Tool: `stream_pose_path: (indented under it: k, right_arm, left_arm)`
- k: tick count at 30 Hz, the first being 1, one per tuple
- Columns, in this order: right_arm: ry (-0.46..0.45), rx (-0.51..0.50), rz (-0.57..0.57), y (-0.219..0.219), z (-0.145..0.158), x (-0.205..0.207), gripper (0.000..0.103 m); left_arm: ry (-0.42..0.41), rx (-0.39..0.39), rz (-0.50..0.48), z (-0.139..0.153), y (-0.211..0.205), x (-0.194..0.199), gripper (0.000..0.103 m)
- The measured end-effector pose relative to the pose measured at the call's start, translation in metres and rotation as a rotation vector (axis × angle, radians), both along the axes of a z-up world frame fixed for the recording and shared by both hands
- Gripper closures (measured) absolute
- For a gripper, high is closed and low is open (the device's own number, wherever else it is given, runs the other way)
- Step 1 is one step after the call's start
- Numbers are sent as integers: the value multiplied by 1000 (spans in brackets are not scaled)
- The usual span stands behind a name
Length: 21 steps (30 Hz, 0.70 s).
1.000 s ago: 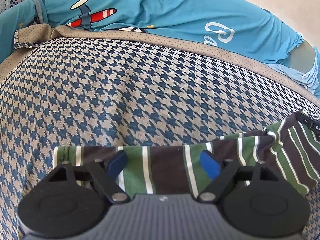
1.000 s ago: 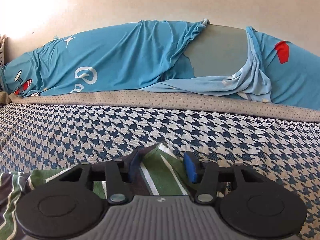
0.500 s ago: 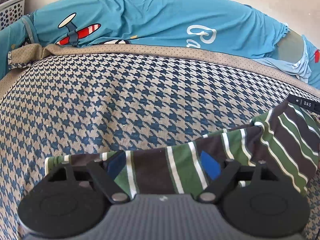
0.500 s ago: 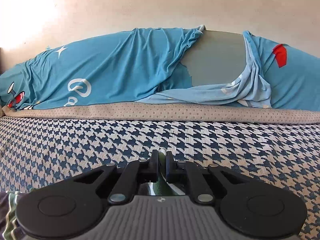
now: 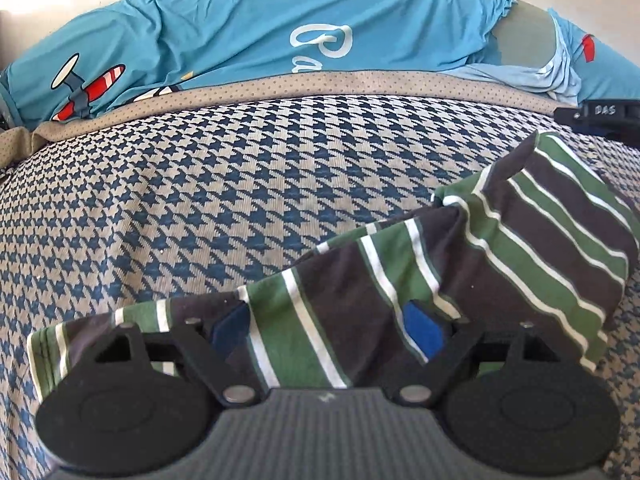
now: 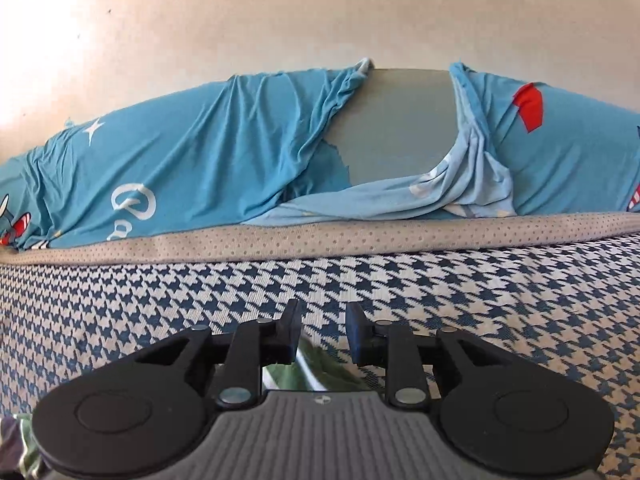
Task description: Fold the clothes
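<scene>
In the left wrist view, our left tool (image 5: 328,330) sits low over the striped garment (image 5: 500,248), its two blue pads spread wide with the fabric lying across the gap between them and nothing pinched; we judge it is placed there to take the near hem. The garment lies on the houndstooth bed cover (image 5: 240,200), flat at the left and rising toward the right, where a fold of it is lifted off the cover (probably because the other tool, whose black body (image 5: 600,114) shows at the right edge, has had that end). Behind runs the blue airplane-print sheet (image 5: 280,32). In the right wrist view, our right tool (image 6: 323,334) hovers above the bed cover (image 6: 480,300) with its pads a small way apart; a bit of the green striped cloth (image 6: 320,374) shows just under and behind them, but we cannot tell whether it is caught or only lying below. The blue sheet (image 6: 200,152) drapes over a grey cushion (image 6: 400,120) at the wall.
</scene>
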State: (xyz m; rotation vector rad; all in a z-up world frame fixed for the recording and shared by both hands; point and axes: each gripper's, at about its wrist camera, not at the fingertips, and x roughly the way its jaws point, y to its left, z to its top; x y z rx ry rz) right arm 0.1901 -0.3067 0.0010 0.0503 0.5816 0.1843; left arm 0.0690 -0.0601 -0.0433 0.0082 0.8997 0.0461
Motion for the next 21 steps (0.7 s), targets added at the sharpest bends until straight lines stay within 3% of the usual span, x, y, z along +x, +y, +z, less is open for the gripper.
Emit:
stream_pose_path:
  k: [8, 17, 21]
  right_arm:
    - [80, 59, 41, -40, 17, -37, 80]
    - [143, 72, 95, -58, 15, -86, 80]
    - [169, 95, 115, -58, 9, -85, 80]
  left_arm:
    - [-22, 29, 14, -4, -1, 2, 10]
    - [-33, 48, 37, -3, 0, 5, 9]
    - [-36, 50, 37, -3, 2, 5, 9]
